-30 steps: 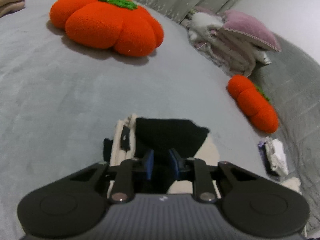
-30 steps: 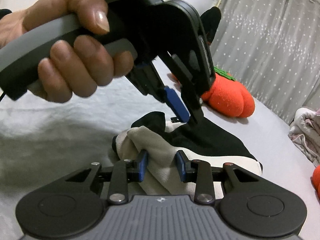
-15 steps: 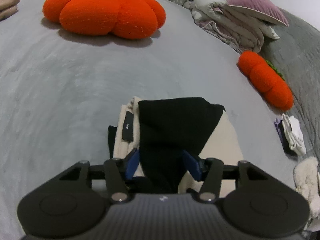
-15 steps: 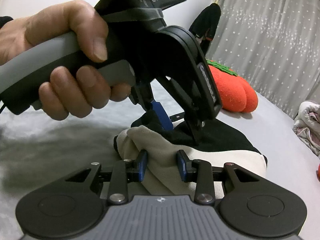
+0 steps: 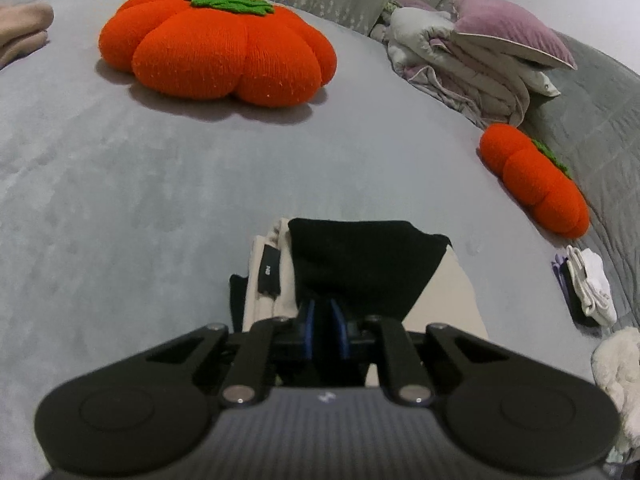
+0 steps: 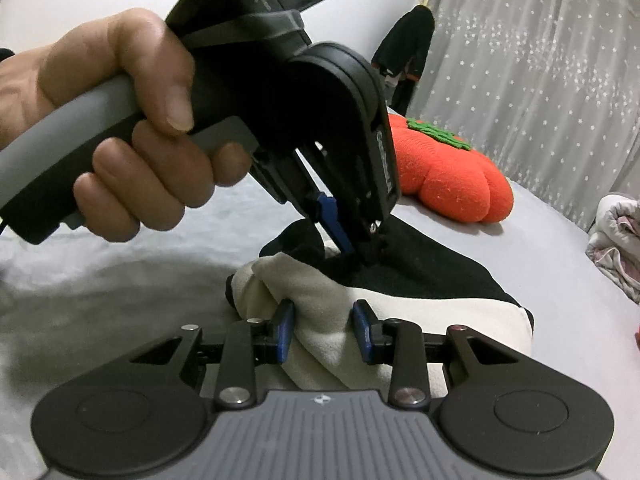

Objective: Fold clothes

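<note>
Left tongs (image 5: 323, 330): angled down, blue pads nearly together, pinching black cloth. Hand (image 6: 120, 128) wraps their grey handle, thumb on top. Right tongs (image 6: 322, 330): pads apart, straddling cream fold.

Two close wrist views, shared garment (image 5: 360, 268)

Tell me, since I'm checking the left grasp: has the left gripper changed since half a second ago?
Yes. The left gripper, then spread wide over the black cloth, has shut on it and drawn back: the big pumpkin cushion sits lower in its view.
</note>
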